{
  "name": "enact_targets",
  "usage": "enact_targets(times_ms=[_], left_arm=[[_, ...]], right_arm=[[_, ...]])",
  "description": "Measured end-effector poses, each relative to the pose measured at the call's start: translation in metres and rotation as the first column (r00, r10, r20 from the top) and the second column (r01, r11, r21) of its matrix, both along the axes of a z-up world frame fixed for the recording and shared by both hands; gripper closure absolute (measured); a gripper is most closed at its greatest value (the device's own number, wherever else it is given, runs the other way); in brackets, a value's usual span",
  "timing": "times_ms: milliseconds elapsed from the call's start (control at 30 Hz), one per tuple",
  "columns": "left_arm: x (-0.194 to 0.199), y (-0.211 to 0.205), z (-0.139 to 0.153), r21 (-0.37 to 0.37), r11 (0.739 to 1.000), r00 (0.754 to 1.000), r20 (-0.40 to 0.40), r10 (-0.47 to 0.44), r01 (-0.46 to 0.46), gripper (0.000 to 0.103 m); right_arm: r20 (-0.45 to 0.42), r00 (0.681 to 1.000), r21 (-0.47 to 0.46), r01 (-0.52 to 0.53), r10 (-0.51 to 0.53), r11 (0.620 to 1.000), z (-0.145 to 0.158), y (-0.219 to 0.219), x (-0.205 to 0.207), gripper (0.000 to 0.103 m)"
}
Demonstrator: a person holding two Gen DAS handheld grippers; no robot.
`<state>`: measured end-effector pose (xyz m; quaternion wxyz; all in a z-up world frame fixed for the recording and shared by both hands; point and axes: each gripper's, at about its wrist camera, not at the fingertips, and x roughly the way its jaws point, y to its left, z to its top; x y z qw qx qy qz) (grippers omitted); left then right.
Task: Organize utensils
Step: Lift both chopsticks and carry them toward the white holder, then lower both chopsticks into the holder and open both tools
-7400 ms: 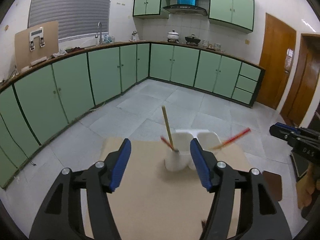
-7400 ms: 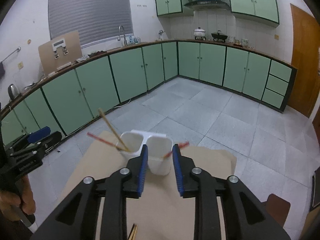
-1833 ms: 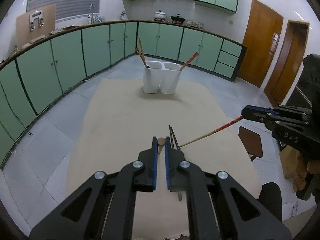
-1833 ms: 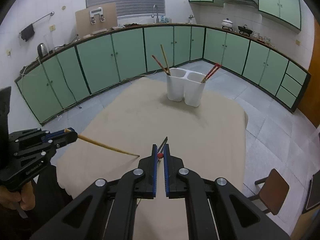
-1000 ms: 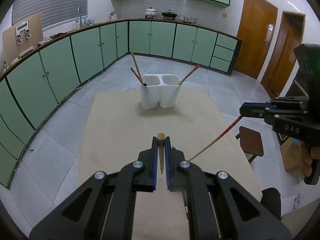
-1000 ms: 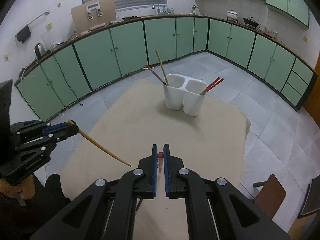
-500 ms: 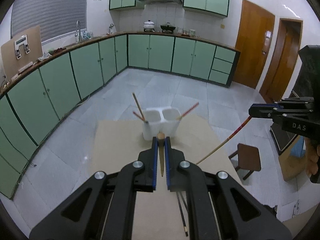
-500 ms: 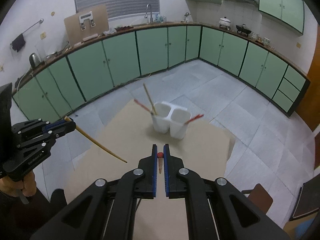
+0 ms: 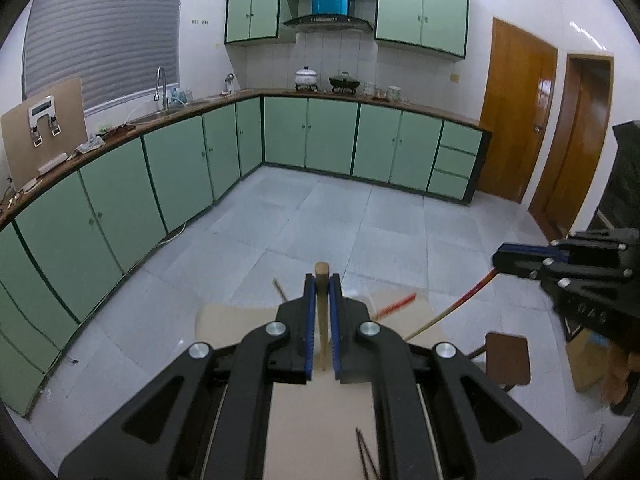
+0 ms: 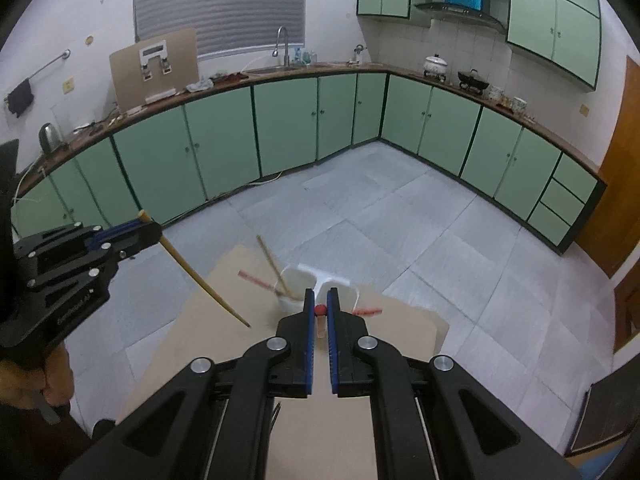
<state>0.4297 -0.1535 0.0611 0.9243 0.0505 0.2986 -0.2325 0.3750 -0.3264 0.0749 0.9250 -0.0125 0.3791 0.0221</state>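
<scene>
My left gripper (image 9: pixel 322 278) is shut on a plain wooden chopstick (image 9: pixel 321 308) that stands upright between its blue pads. My right gripper (image 10: pixel 319 296) is shut on a red-tipped chopstick (image 10: pixel 319 310). Just beyond the right fingertips stands a white two-compartment holder (image 10: pixel 288 302) with a wooden chopstick (image 10: pixel 272 264) and a red one (image 10: pixel 254 278) in its left cup and a red one (image 10: pixel 366 311) in its right cup. In the left wrist view my fingers hide most of the holder. Each view shows the other gripper at its side, held above the table.
The beige table (image 10: pixel 192 344) reaches past the holder to a near far edge. Dark chopsticks (image 9: pixel 366 454) lie on it near me. A brown stool (image 9: pixel 508 356) stands right of the table. Green cabinets line the walls around a grey tiled floor.
Both grippers have risen and moved forward towards the holder, each still holding its chopstick. The holder now sits low in both views, right at the fingertips.
</scene>
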Motion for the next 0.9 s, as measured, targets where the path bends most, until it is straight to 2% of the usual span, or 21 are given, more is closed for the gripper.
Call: enact_targets(times_ms=[100,300,433,567,900], left_arm=[[0.018,-0.011,0.001,-0.002,1.000,1.000,0.026,0.009,-0.009,0.097],[0.054,-0.027,-0.015,-0.012,0.999,0.999,0.029,0.032,-0.032,0.097],[0.077,-0.033,-0.036,-0.022,0.998,0.998,0.034,0.053,-0.052,0.097],[0.099,-0.038,-0.065,-0.031,0.998,0.998,0.001,0.059,-0.059,0.097],[0.134,-0.046,-0.124,-0.006,0.999,0.998,-0.043,0.049,-0.050,0.097]], right_arm=[[0.012,1.000,-0.001,0.012,-0.012,1.000,0.001,-0.005,0.023,0.097],[0.010,0.999,0.025,0.051,-0.051,0.998,-0.013,-0.022,0.062,0.097],[-0.008,0.998,0.038,0.065,-0.064,0.997,-0.032,-0.032,0.087,0.097],[-0.033,0.997,0.052,0.069,-0.067,0.996,-0.059,-0.039,0.106,0.097],[-0.094,0.993,0.079,0.082,-0.075,0.994,-0.120,-0.052,0.133,0.097]])
